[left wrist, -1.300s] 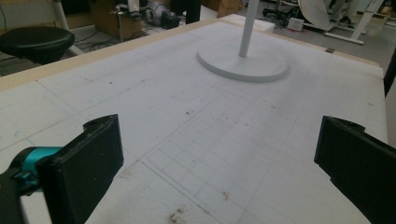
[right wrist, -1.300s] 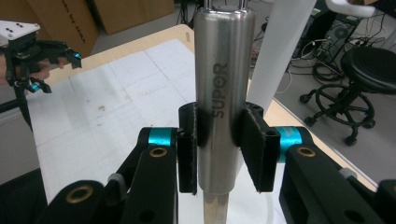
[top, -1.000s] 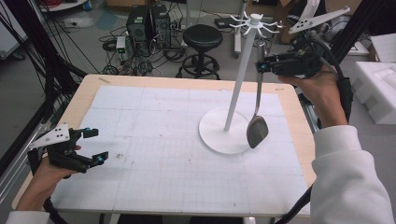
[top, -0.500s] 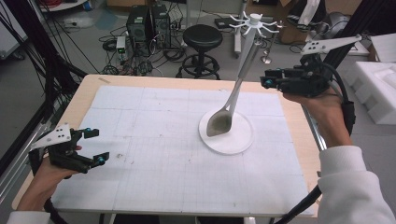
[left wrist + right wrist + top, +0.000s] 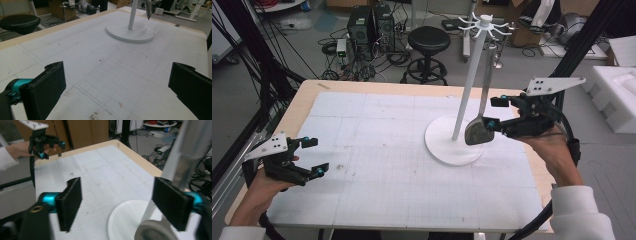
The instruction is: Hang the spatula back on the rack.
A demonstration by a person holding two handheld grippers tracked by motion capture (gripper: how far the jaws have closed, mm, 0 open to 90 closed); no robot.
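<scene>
Nearest you, your left tool (image 5: 307,157) hovers low over the front left corner of the pale wooden desk (image 5: 307,95) with its white gridded mat (image 5: 377,150). Its two black jaws stand wide apart with nothing between them; in the left gripper view they frame bare mat.

Farther along, on the right side of the desk, your right tool (image 5: 494,112) sits level beside the white metal hanging stand (image 5: 467,90), whose round flat base (image 5: 443,150) rests on the mat. Its jaws have just been opening and now stand apart. The grey metal spatula (image 5: 477,131) hangs from one of the hooked arms at the top of the stand, handle upright, blade down just above the base. In the high view the blade lies just beside the near jaw tip; in the right gripper view the handle runs up close by the right-hand pad and the blade (image 5: 153,231) shows low between the jaws, with neither pad pressing on it. Whether the pad brushes the handle, you cannot tell.

Beyond the desk, a black round stool (image 5: 428,40) stands on the floor among cables and dark equipment boxes.
</scene>
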